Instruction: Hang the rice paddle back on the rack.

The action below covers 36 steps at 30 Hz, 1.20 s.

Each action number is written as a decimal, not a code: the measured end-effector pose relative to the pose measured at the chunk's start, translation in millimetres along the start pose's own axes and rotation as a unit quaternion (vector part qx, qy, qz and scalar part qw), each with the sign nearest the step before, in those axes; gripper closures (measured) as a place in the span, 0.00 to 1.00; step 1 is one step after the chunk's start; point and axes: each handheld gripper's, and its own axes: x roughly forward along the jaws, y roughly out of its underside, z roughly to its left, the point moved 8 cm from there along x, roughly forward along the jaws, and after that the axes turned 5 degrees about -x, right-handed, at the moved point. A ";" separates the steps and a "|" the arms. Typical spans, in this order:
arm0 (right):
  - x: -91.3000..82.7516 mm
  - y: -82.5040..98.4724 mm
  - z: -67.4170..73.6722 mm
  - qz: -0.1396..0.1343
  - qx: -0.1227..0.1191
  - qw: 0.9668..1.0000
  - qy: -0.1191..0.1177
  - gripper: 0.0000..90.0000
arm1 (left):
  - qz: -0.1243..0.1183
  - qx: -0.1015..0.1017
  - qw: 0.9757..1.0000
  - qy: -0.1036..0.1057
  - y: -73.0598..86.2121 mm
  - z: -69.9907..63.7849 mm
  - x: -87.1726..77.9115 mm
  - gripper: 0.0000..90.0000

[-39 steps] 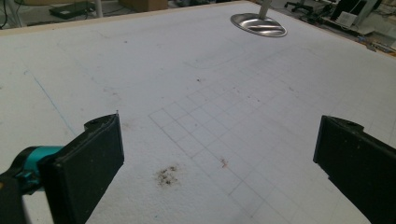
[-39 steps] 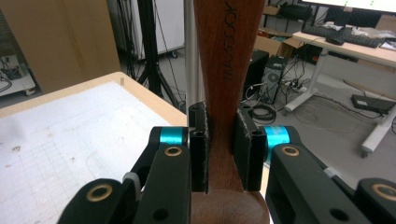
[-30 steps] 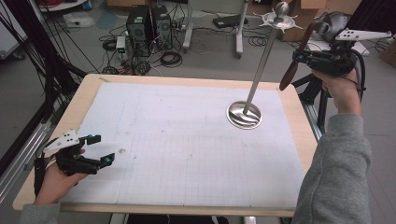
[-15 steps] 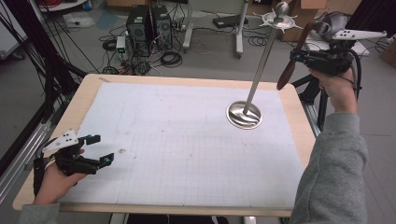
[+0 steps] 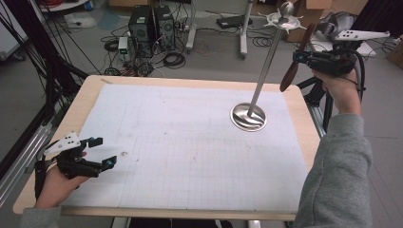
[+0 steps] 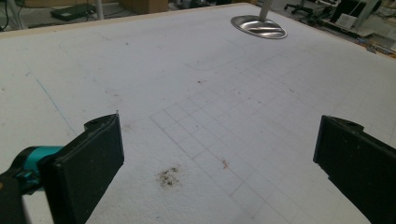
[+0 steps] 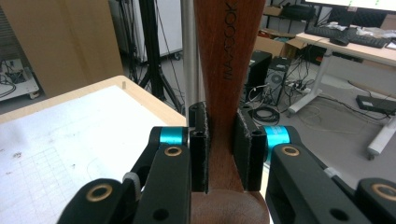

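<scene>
Gripping smooth brown wooden utensil (image 7: 224, 70)

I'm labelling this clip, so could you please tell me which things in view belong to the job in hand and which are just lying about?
Seemingly in the job:
- wooden utensil, clamped in the right gripper
- metal stand with hooks on top
- left gripper, open, empty, low over the mat

Just lying about:
- computer towers on the floor
- cables
- cardboard box
</scene>
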 end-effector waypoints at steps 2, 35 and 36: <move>0.9 -0.4 0.7 0.000 -0.001 1.000 0.000 0.87 | 0.001 0.000 1.000 0.000 0.2 0.3 -0.1 0.02; 12.8 -5.5 5.4 0.003 0.000 1.000 0.001 0.87 | 0.005 0.000 1.000 0.004 2.4 -0.6 3.8 0.02; 13.5 -4.6 5.3 0.006 0.000 1.000 0.002 0.87 | 0.006 -0.001 1.000 0.004 2.5 -0.7 3.8 0.02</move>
